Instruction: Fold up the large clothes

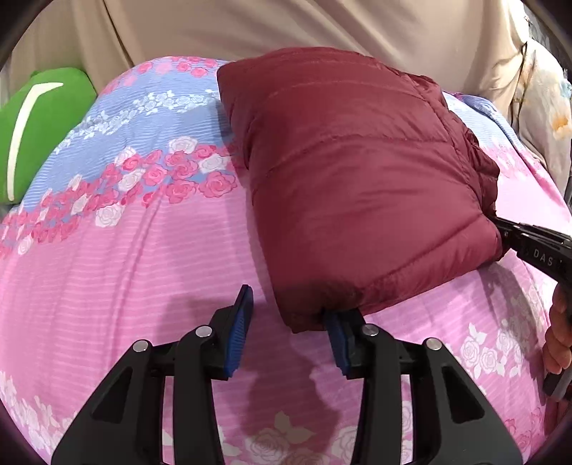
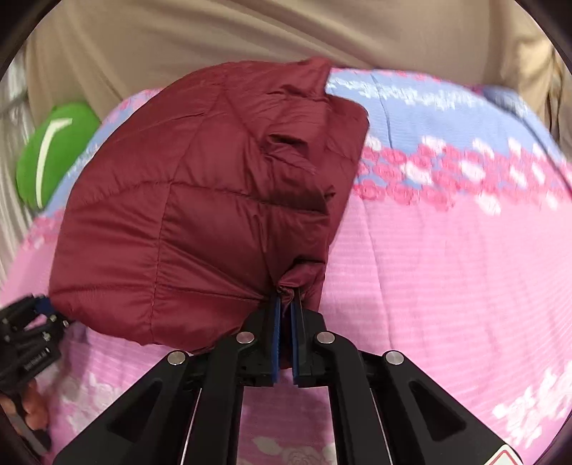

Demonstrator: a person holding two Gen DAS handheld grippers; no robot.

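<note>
Folded maroon jacket (image 1: 357,186) on floral bedspread (image 1: 143,257)

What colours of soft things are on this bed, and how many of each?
Maroon: 1, the folded puffy jacket
Green: 1, the cushion at the far left edge
Pink and blue floral: 1, the bedspread underneath
Beige: 1, the cloth behind the bed
Total: 4

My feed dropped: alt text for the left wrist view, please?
The open left gripper sits at the near corner of a folded maroon puffer jacket on a pink floral bedspread. The right gripper meets its right edge.
</note>
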